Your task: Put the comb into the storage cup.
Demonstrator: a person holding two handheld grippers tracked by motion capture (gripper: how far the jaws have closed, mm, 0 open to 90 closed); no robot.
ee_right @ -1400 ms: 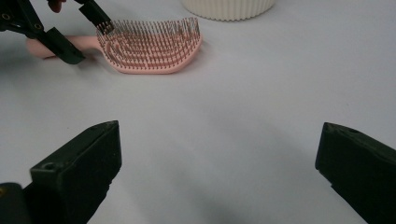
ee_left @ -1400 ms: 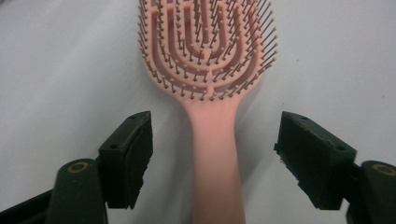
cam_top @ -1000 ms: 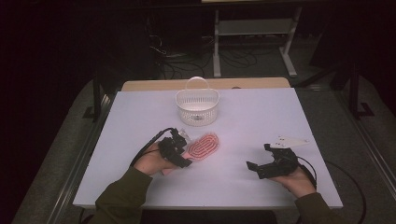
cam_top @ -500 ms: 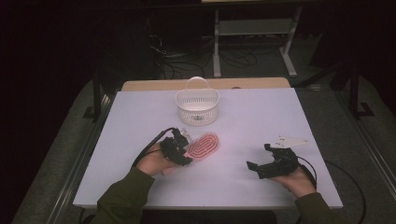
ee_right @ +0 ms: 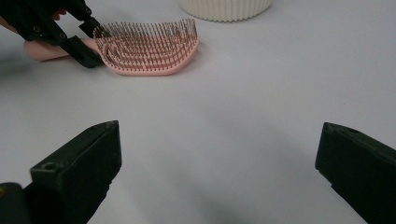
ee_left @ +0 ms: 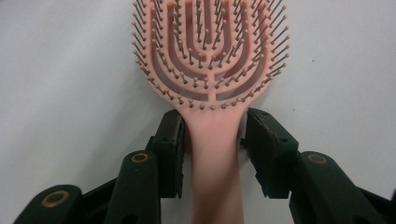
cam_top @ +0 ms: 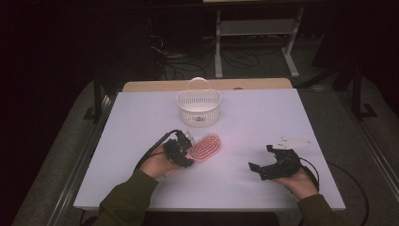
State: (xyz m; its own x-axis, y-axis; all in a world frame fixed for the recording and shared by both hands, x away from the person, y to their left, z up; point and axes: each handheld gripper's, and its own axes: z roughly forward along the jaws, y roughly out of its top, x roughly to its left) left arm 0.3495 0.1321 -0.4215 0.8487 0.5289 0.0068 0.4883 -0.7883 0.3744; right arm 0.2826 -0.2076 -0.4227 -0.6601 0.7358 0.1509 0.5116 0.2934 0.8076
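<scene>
A pink hairbrush [cam_top: 205, 148] lies bristles up on the white table [cam_top: 263, 113], its handle toward the person's left hand. My left gripper [cam_top: 187, 151] has just been closing on the narrow neck of the hairbrush [ee_left: 210, 56], and both pads now sit against its sides, so my left gripper [ee_left: 212, 126] is shut on it. From the right gripper view I see the hairbrush [ee_right: 149, 51] with the left gripper [ee_right: 86, 42] at its handle end. My right gripper [cam_top: 260, 157] rests low at the right, and its jaws stand wide open [ee_right: 219, 154] over bare table.
A white ribbed basket [cam_top: 199, 106] with a hoop handle stands behind the brush; its base shows as the basket [ee_right: 224, 9] in the right gripper view. A small white card [cam_top: 294, 141] lies just beyond the right gripper. Dark floor, cables and a rack lie past the table.
The left gripper's jaws have drawn in around the brush handle. Both hands and the brush have stayed in place.
</scene>
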